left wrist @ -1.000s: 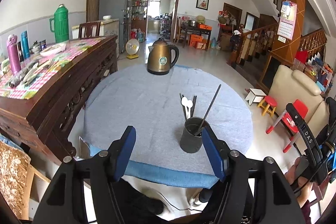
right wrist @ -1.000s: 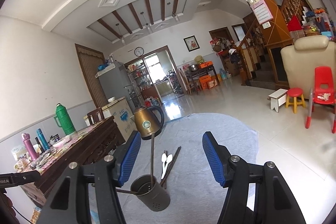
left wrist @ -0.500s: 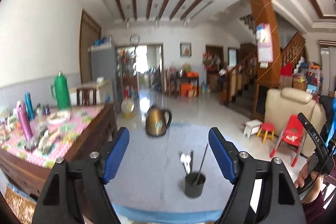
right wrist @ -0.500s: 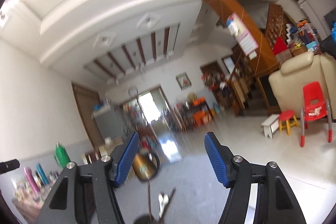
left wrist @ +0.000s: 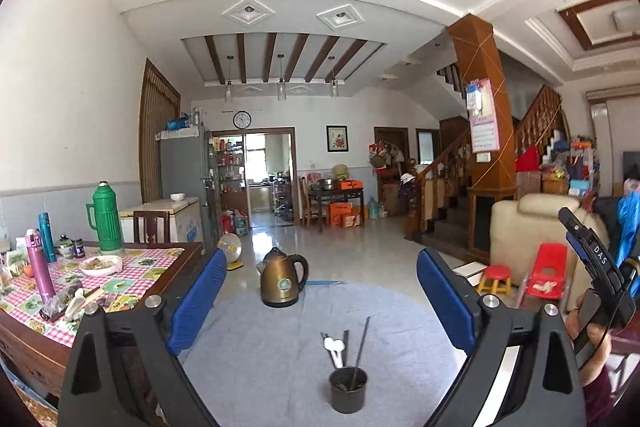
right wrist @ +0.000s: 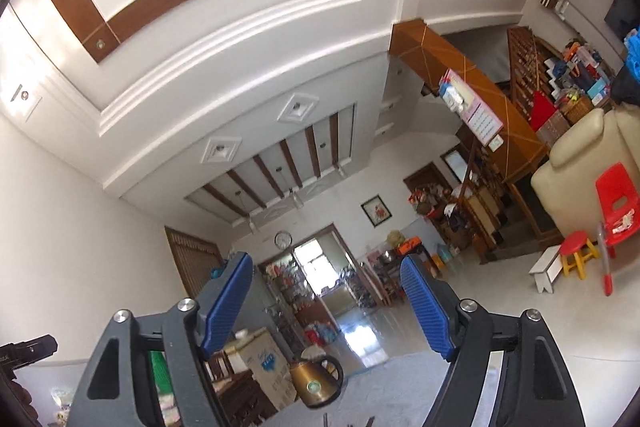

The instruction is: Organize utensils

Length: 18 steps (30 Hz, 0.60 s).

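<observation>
A dark utensil cup (left wrist: 347,389) stands on the round table's blue-grey cloth (left wrist: 280,347). It holds dark chopsticks (left wrist: 362,347) and white spoons (left wrist: 334,346). My left gripper (left wrist: 320,301) is open and empty, raised above and behind the cup. My right gripper (right wrist: 326,301) is open and empty, tilted up toward the ceiling. Only utensil tips (right wrist: 326,419) show at the bottom edge of the right wrist view. The right gripper's body (left wrist: 596,267) shows at the right edge of the left wrist view.
A bronze kettle (left wrist: 282,283) stands at the far side of the table; it also shows in the right wrist view (right wrist: 316,383). A wooden side table (left wrist: 100,283) with a checked cloth, a green thermos (left wrist: 105,219) and bottles is at the left. A red chair (left wrist: 548,271) and stool are at the right.
Both grippers have lifted and tilted upward, away from the cup. The cup has shrunk in the left view and has dropped out of the right view. Both stay open.
</observation>
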{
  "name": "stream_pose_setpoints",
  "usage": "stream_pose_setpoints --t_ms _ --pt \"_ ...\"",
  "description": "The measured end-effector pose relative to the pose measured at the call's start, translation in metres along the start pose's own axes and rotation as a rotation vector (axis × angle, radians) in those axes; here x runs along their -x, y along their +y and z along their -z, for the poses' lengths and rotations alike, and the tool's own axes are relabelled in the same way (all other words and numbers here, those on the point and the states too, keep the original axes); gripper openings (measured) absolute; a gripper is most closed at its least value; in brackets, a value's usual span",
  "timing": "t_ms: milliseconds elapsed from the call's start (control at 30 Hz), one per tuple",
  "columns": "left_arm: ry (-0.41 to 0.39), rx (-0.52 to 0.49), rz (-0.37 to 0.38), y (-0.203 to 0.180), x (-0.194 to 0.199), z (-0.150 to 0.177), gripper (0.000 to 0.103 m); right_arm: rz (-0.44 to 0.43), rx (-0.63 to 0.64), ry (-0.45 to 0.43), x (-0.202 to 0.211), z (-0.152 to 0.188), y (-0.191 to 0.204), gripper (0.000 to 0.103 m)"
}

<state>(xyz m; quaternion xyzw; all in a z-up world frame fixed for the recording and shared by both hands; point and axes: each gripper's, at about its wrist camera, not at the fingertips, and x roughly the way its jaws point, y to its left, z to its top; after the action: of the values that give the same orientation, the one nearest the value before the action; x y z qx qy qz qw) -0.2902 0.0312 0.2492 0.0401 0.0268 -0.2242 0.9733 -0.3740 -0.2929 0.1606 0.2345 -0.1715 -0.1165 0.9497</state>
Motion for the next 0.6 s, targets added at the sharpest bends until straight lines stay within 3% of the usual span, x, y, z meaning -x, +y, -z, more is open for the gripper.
stream_pose_setpoints --t_ms 100,200,400,600 --pt "0.067 0.017 -0.048 0.008 -0.038 0.010 0.096 0.011 -0.015 0.199 -0.044 0.023 -0.007 0.079" --pt "0.166 0.120 -0.055 0.032 -0.076 0.025 0.096 0.036 -0.063 0.366 -0.081 0.049 -0.031 0.079" --pt "0.405 0.268 -0.158 0.080 -0.146 0.082 0.096 0.067 -0.151 0.572 -0.132 0.108 -0.079 0.079" --pt "0.559 0.364 -0.212 0.108 -0.203 0.142 0.096 0.018 -0.171 0.774 -0.190 0.181 -0.105 0.076"
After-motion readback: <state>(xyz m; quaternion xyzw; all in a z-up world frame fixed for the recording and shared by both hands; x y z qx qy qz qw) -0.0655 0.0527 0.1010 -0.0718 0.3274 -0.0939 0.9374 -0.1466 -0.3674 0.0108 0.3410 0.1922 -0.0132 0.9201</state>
